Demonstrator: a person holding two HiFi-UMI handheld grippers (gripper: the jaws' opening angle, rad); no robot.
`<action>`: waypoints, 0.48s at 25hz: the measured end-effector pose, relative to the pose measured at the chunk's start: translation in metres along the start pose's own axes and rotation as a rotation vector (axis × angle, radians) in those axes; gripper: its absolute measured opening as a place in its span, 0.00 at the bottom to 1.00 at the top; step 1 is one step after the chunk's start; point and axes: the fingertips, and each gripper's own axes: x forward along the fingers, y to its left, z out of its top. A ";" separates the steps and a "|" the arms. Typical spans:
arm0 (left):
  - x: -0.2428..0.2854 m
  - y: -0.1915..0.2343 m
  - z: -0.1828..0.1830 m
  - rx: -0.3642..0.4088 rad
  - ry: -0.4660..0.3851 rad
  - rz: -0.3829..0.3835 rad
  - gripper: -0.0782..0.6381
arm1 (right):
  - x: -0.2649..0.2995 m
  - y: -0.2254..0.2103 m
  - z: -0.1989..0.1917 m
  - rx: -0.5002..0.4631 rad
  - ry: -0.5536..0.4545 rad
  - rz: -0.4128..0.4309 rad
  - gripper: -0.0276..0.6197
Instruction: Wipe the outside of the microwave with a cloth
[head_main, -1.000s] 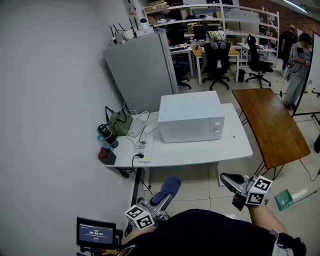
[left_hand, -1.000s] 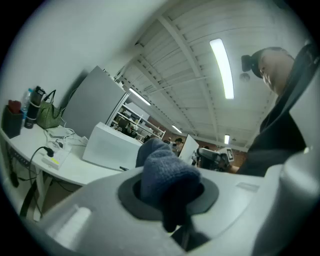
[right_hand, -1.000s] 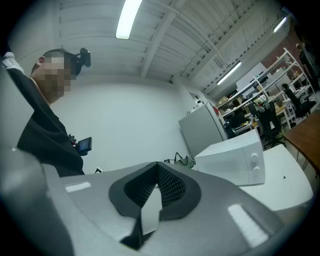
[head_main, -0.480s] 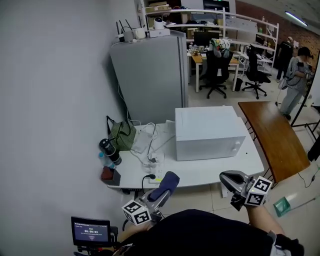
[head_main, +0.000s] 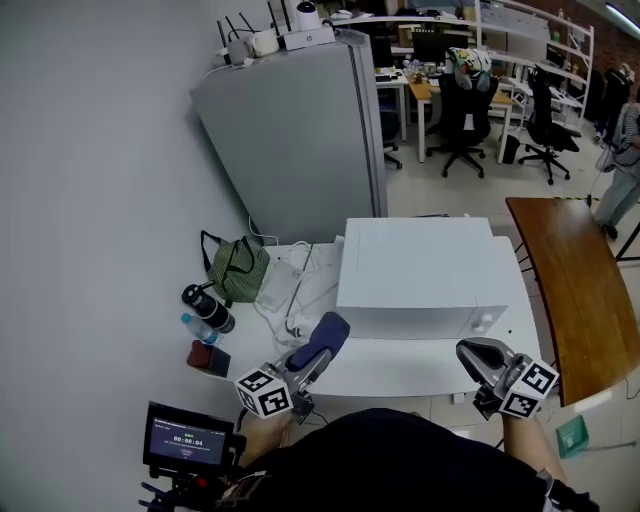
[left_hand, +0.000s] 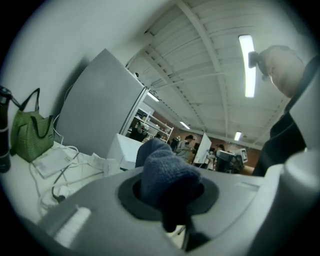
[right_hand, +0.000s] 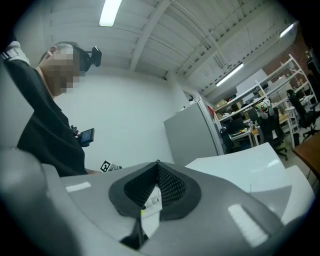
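The white microwave (head_main: 420, 275) stands on the white table (head_main: 400, 368), its door side facing me. My left gripper (head_main: 318, 343) is shut on a rolled blue cloth (head_main: 324, 335) and hovers over the table's front edge, just left of the microwave's front corner. In the left gripper view the cloth (left_hand: 165, 175) fills the jaws, with the microwave (left_hand: 122, 149) behind it. My right gripper (head_main: 478, 357) is shut on nothing, low at the microwave's front right corner. The right gripper view shows its jaws meeting, and the microwave (right_hand: 240, 167) to the right.
A green bag (head_main: 237, 268), dark bottles (head_main: 208, 308) and a tangle of cables (head_main: 295, 300) crowd the table's left part. A tall grey cabinet (head_main: 300, 130) stands behind. A brown table (head_main: 580, 290) is at the right. A small screen (head_main: 187, 440) sits at the lower left.
I have come closer to the table: the microwave now sits nearer and larger. Both grippers have moved forward to the table's front edge, the left still holding the cloth.
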 end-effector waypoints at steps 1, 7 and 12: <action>0.014 0.010 0.008 -0.006 -0.012 0.027 0.19 | -0.002 -0.018 0.008 -0.008 -0.004 0.014 0.05; 0.058 0.070 0.064 0.061 -0.024 0.155 0.19 | 0.003 -0.084 0.038 -0.023 -0.026 0.063 0.05; 0.100 0.142 0.091 0.242 0.060 0.172 0.19 | 0.019 -0.098 0.026 -0.005 0.022 -0.017 0.05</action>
